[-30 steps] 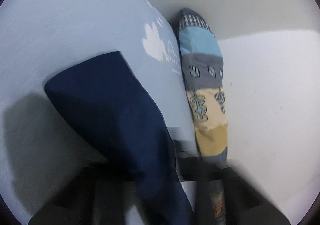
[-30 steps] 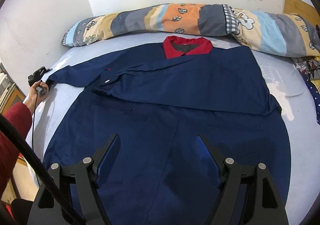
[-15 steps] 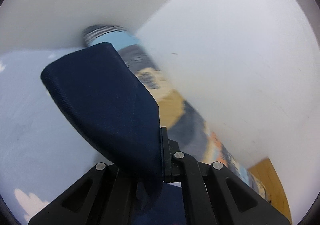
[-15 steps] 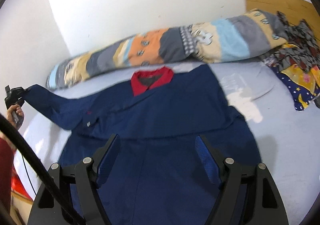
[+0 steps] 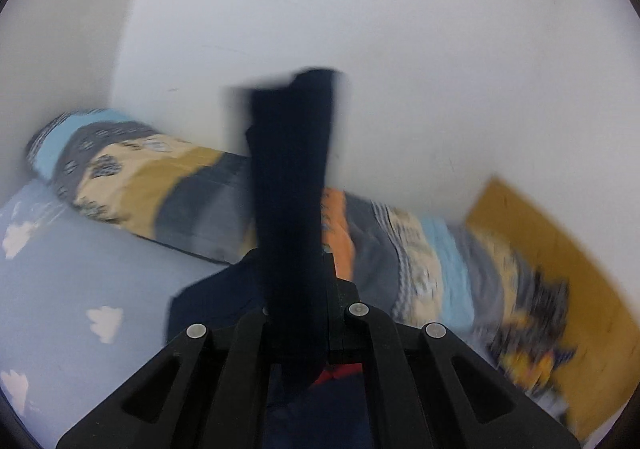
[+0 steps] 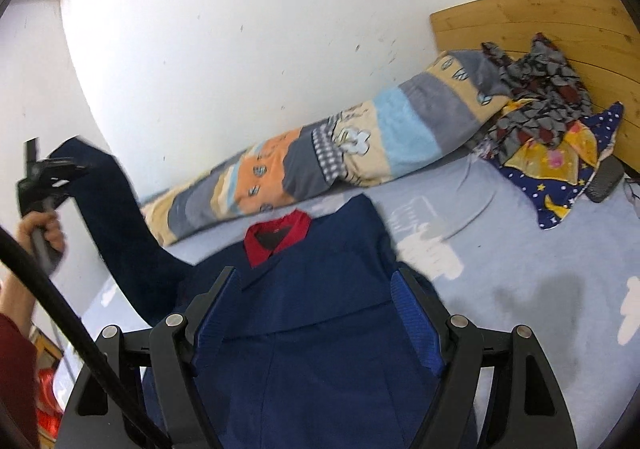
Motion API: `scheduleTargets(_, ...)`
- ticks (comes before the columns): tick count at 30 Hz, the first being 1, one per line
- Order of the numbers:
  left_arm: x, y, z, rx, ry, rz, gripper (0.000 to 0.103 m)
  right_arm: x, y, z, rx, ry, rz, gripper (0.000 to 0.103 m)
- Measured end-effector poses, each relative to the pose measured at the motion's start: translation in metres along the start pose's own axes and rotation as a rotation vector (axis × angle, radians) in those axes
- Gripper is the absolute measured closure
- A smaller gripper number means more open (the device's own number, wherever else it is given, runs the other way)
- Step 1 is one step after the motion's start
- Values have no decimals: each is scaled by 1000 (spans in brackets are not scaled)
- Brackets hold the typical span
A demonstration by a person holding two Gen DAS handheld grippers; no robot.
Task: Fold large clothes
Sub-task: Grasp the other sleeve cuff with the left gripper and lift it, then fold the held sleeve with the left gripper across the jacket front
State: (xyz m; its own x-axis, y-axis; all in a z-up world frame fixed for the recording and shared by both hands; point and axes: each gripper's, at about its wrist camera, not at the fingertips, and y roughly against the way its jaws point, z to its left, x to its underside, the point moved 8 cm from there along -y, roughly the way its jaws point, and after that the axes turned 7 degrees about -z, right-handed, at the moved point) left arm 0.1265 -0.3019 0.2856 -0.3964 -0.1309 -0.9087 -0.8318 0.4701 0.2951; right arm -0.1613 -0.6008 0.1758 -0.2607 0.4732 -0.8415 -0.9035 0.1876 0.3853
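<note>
my left tongs (image 5: 298,289) clamp the cuff of the navy jacket's sleeve (image 6: 116,233), raised off the bed (image 6: 520,269) to fold it across. my right tongs (image 6: 316,313) hang released above the jacket (image 6: 328,329), ready to pin it flat.

A long patchwork bolster (image 6: 320,165) in orange, grey, cream and light-blue bands lies along the white wall (image 6: 240,29) at the edge of a pale-blue sheet (image 6: 520,269) printed with white clouds. A wooden headboard (image 6: 540,25) stands beyond it. Against the headboard sits a heap of patterned cloth (image 6: 548,121), and beside that a dark object (image 6: 606,179), perhaps a remote.
</note>
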Motion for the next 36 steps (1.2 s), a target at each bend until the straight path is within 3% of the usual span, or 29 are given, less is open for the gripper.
scheduleTargets(2, 45, -15, -49, 7, -85, 33, 100, -4, 6, -5, -2, -17, -14, 21)
scheduleTargets(6, 166, -68, -134, 52, -208, 160, 98, -10, 13, -9, -7, -36, -35, 21)
scheduleTargets(10, 299, -124, -167, 57, -242, 354, 97, -12, 17, -6, -19, -36, -43, 21)
scheduleTargets(11, 324, -134, -170, 50, -241, 405, 94, -13, 17, -6, -17, -35, -45, 21)
scheduleTargets(13, 375, -148, -173, 72, -204, 532, 77, -13, 17, -6, -17, -29, -45, 21)
scheduleTargets(14, 381, -148, -174, 67, -214, 534, 68, -14, 17, -6, -13, -27, -46, 21)
scheduleTargets(15, 383, -142, -181, 84, -232, 508, 50, -15, 17, -8, -8, -28, -49, 21)
scheduleTargets(17, 378, -130, -192, 188, -212, 509, 27, -17, 16, -12, -4, -37, -49, 21)
scheduleTargets(19, 358, -113, -193, 239, -205, 463, 26, -19, 16, -17, 6, -53, -54, 21)
scheduleTargets(21, 329, -100, -179, 234, -224, 393, 14, -20, 15, -22, 15, -70, -58, 21)
scheduleTargets(23, 307, -89, -154, 187, -240, 344, 11, -18, 13, -23, 17, -82, -50, 21)
scheduleTargets(26, 283, -80, -85, 62, -270, 304, 11, -14, 9, -22, 18, -72, -34, 21)
scheduleTargets(30, 284, -72, 49, -168, -231, 346, 11, -13, 6, -21, 34, -53, -28, 21)
scheduleTargets(33, 314, -64, 155, -338, -118, 479, 10, -11, 1, -25, 48, -60, -23, 21)
scheduleTargets(34, 322, -57, 180, -349, -59, 506, 9, -10, 0, -25, 52, -62, -19, 21)
scheduleTargets(36, 320, -40, 201, -322, 59, 488, 9, -9, -4, -26, 57, -60, -12, 21)
